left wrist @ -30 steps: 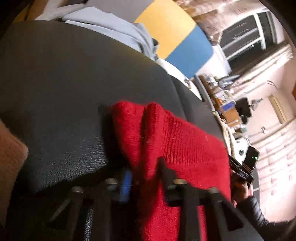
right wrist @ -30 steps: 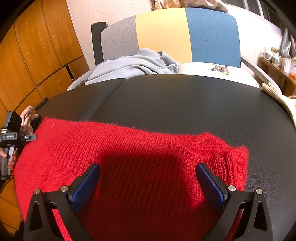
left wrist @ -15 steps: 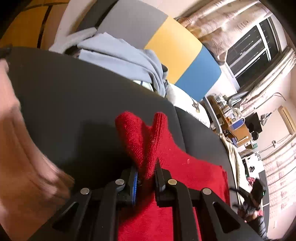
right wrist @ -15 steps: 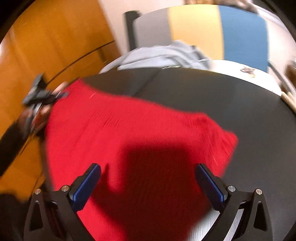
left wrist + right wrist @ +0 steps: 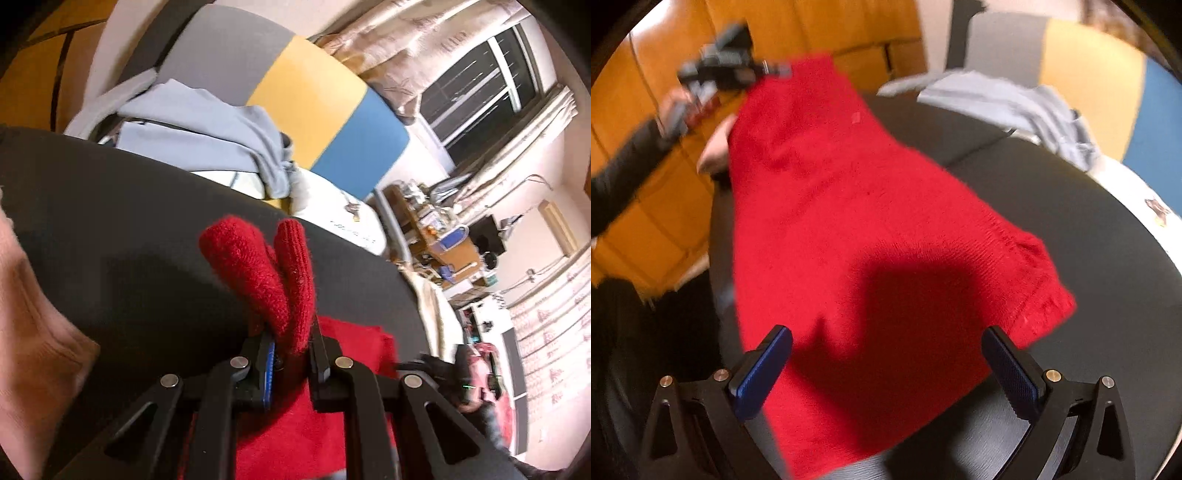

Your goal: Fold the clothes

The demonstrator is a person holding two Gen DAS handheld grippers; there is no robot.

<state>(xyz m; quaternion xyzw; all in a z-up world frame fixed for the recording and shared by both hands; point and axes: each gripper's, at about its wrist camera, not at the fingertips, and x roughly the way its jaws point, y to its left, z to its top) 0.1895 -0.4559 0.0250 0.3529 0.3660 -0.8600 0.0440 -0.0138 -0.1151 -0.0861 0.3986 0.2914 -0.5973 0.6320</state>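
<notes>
A red knitted sweater point(image 5: 871, 236) is spread over a black leather surface point(image 5: 1089, 258). My left gripper point(image 5: 291, 343) is shut on a bunched corner of the red sweater point(image 5: 266, 273), which sticks up between its fingers, lifted off the black surface point(image 5: 110, 240). In the right wrist view, the left gripper point(image 5: 727, 70) holds that far corner raised at the upper left. My right gripper point(image 5: 886, 365) hovers open just above the sweater's near part, its blue pads wide apart with nothing between them.
A light blue garment point(image 5: 207, 136) lies on a chair with a grey, yellow and blue back point(image 5: 314, 107). A pink-beige garment point(image 5: 33, 332) sits at the left. Orange wooden panels point(image 5: 646, 221) stand left of the surface. A cluttered desk point(image 5: 443, 243) stands beyond it.
My left gripper has lifted the pinched sweater corner up off the surface. The right gripper stayed open while its view swung left over the sweater.
</notes>
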